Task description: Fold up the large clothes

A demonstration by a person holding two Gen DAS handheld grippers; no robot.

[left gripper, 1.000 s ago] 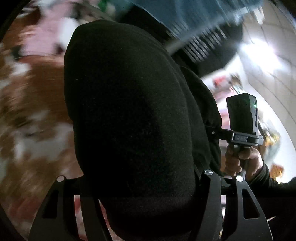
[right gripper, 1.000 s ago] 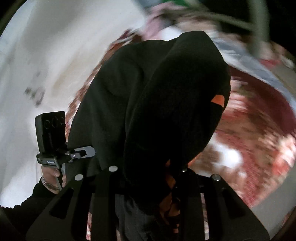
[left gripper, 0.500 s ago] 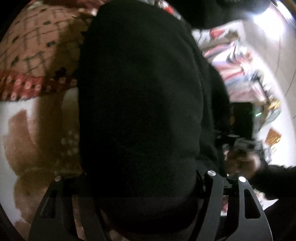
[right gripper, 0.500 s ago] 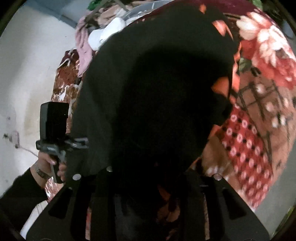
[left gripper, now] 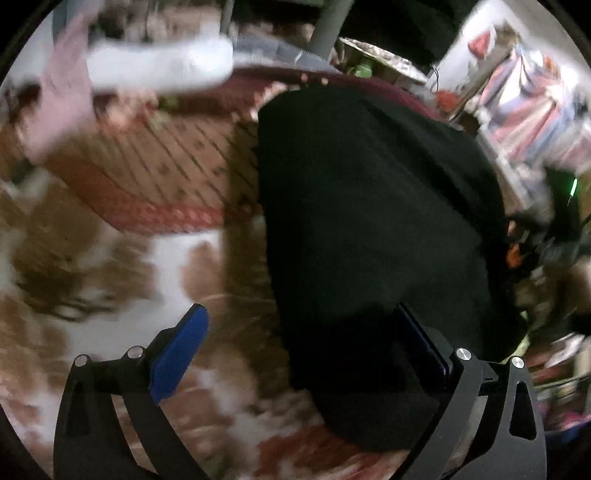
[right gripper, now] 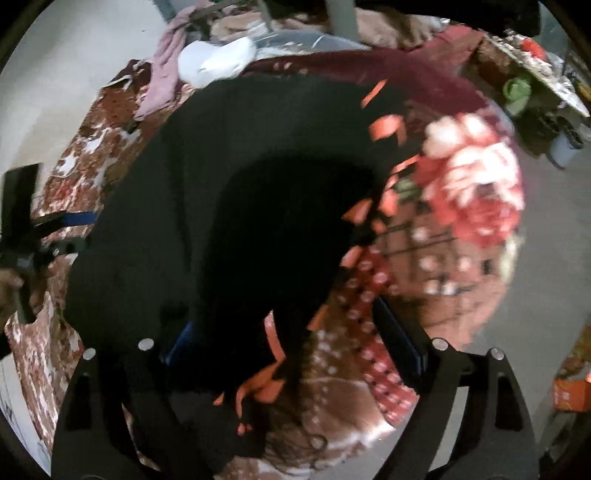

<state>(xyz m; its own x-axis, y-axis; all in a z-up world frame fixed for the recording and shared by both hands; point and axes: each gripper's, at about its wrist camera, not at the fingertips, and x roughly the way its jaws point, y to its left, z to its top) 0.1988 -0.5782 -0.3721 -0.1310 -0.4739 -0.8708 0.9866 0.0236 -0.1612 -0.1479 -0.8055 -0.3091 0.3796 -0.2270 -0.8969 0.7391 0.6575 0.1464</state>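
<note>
A large black garment [left gripper: 373,221] with orange lining lies on a patterned red, brown and white bedspread [left gripper: 155,173]. My left gripper [left gripper: 306,343] is open; the cloth's left corner lies against its right finger, and its blue left pad [left gripper: 177,350] is bare. In the right wrist view the same garment [right gripper: 229,206] lies spread ahead. My right gripper [right gripper: 291,339] is open, with the garment's near edge lying loose between its fingers. The left gripper [right gripper: 55,229] shows at that view's left edge.
A white pillow [left gripper: 159,66] and pink cloth [left gripper: 62,96] lie at the far end of the bed. Grey poles [right gripper: 343,18] stand behind. A cluttered shelf [right gripper: 535,74] is at the right, with grey floor [right gripper: 554,240] beside the bed.
Both grippers were shut on the raised black garment. Now both have opened and the garment has dropped onto the bedspread.
</note>
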